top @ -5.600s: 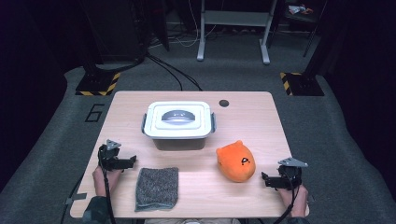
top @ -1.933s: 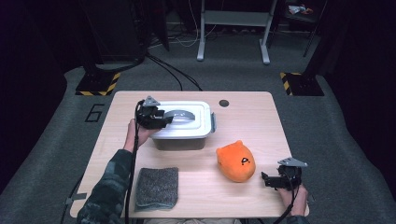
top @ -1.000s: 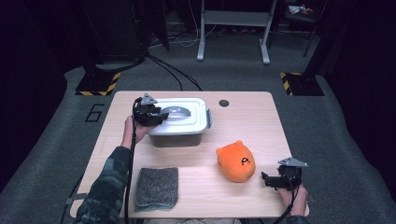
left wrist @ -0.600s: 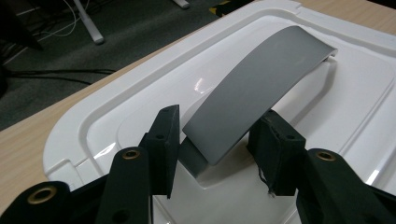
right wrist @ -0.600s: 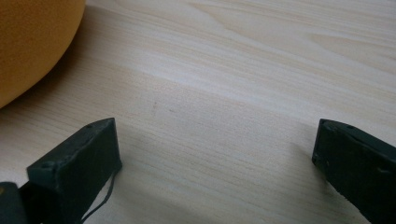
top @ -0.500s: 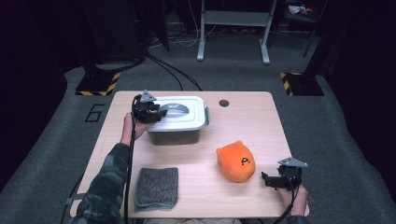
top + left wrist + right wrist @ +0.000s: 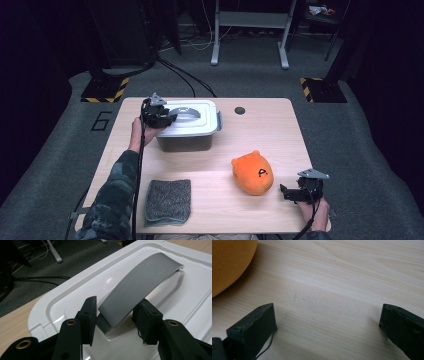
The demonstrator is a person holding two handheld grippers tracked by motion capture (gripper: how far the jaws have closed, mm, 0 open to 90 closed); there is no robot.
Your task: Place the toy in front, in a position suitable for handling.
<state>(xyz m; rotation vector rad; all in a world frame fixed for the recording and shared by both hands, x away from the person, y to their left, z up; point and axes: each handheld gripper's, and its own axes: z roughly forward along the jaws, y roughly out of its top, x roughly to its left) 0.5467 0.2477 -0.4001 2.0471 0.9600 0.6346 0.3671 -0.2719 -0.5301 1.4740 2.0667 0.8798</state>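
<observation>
A box (image 7: 182, 143) with a white lid (image 7: 197, 122) stands at the table's back left. My left gripper (image 7: 170, 118) reaches over the lid's left end. In the left gripper view its jaws are shut on the raised grey handle (image 7: 140, 287), one pad (image 7: 145, 317) on each side, above the white lid (image 7: 190, 290). The lid looks a little lifted and shifted left on the dark box body. My right gripper (image 7: 284, 191) rests open at the front right of the table. Its jaws (image 7: 327, 322) stand wide apart over bare wood, with an orange plush (image 7: 229, 262) just left of them.
The orange plush (image 7: 252, 172) with a dark face mark lies right of centre. A folded grey cloth (image 7: 168, 200) lies at the front left. The wooden table (image 7: 260, 130) has a dark round hole (image 7: 240, 110) near its back edge. Stands and cables sit on the floor behind.
My left gripper went from the table's front left to the lid's handle and closed on it. Over the last second the lid has shifted a little left and back. The right gripper stayed still.
</observation>
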